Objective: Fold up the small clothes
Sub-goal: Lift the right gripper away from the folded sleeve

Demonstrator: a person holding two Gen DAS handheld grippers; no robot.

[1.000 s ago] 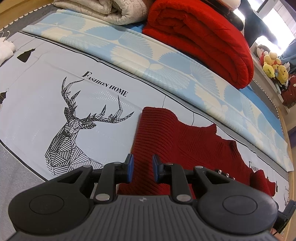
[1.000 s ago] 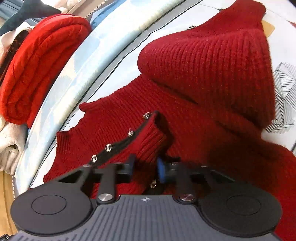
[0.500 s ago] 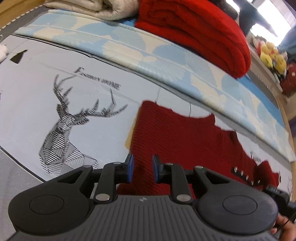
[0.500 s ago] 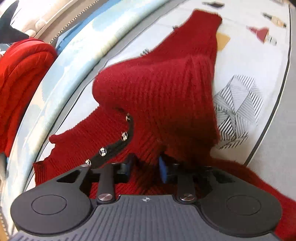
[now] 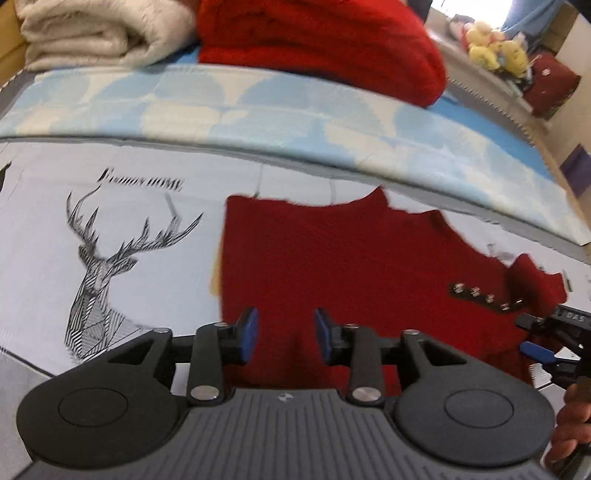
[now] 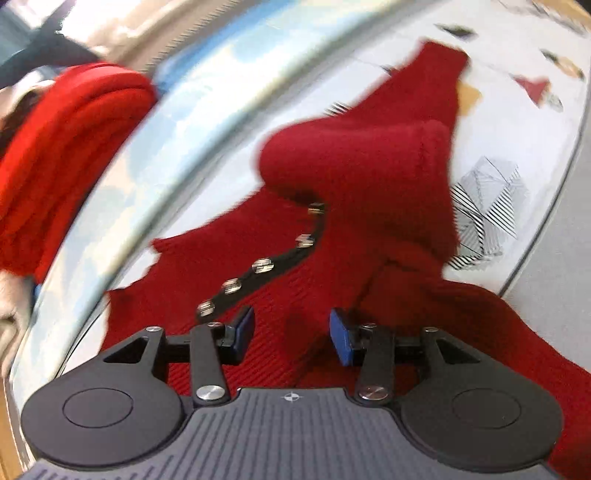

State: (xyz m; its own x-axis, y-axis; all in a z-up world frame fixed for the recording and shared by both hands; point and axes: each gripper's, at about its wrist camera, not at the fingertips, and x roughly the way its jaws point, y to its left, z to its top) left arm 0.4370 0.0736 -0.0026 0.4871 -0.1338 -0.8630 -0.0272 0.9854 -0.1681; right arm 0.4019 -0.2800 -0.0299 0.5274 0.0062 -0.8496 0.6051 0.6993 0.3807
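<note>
A dark red knit sweater [image 5: 351, 266] lies flat on the printed sheet, with a black snap strip [image 5: 484, 297] near its right side. My left gripper [image 5: 284, 332] hovers over the sweater's lower left part. Its jaws are opening and no cloth is between the blue pads [image 5: 248, 334]. In the right wrist view the sweater [image 6: 354, 177] has a sleeve folded across the body, beside the snap strip [image 6: 262, 266]. My right gripper [image 6: 291, 332] stands open just above the knit and holds nothing. It also shows at the edge of the left wrist view [image 5: 543, 343].
The deer-print sheet [image 5: 99, 266] spreads to the left. Behind it runs a blue-and-cream mat [image 5: 258, 107] bearing a folded bright red blanket [image 5: 321, 40] and a cream blanket [image 5: 99, 33]. Plush toys [image 5: 491, 51] sit at the far right. A hand [image 5: 569, 424] grips the right tool.
My right gripper let go of the sweater's snap edge, opened and lifted. My left gripper slid right across the sweater and its jaws widened.
</note>
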